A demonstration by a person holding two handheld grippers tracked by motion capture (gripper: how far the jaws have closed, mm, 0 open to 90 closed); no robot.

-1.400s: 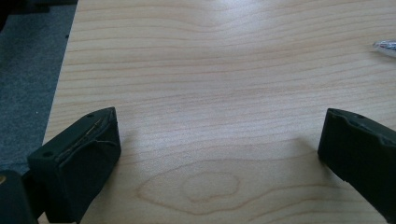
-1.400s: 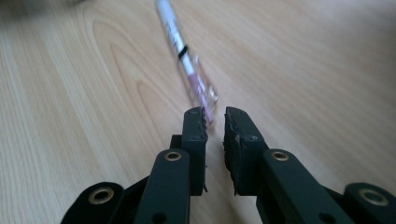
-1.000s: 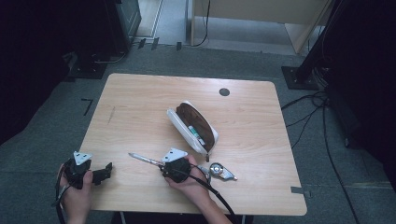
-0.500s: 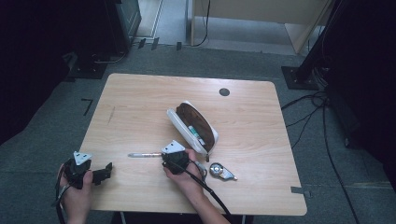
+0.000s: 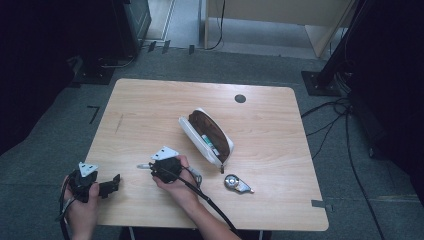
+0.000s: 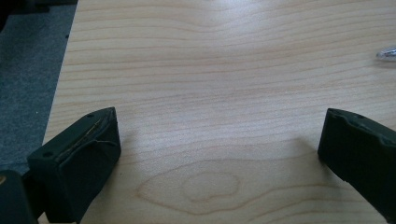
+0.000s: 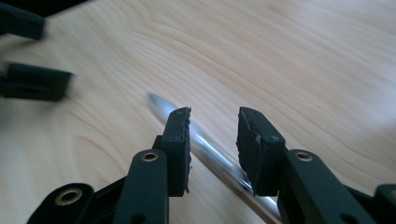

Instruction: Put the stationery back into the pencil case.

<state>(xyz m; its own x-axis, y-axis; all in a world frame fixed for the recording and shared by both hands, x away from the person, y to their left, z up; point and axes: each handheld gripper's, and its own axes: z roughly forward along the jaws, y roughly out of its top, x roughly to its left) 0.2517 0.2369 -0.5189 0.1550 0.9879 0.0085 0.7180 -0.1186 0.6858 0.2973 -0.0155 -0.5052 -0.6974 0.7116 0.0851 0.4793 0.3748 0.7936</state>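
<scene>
Grey carpet and dark equipment stands surround a rectangular wooden table, whose pale grain is seen in all views. An open white pencil case with a brown lining is laid diagonally near the table's centre; a small correction-tape dispenser is placed just beside its near end. The left gripper is held low at the near left edge of the table, its jaws spread wide over bare wood with nothing between them. The right gripper is gripped by a hand near the middle of the near edge, pointing left. Its jaws are set partly apart astride a clear pen, which lies on the table beneath them; whether the pads press on it cannot be told.
</scene>
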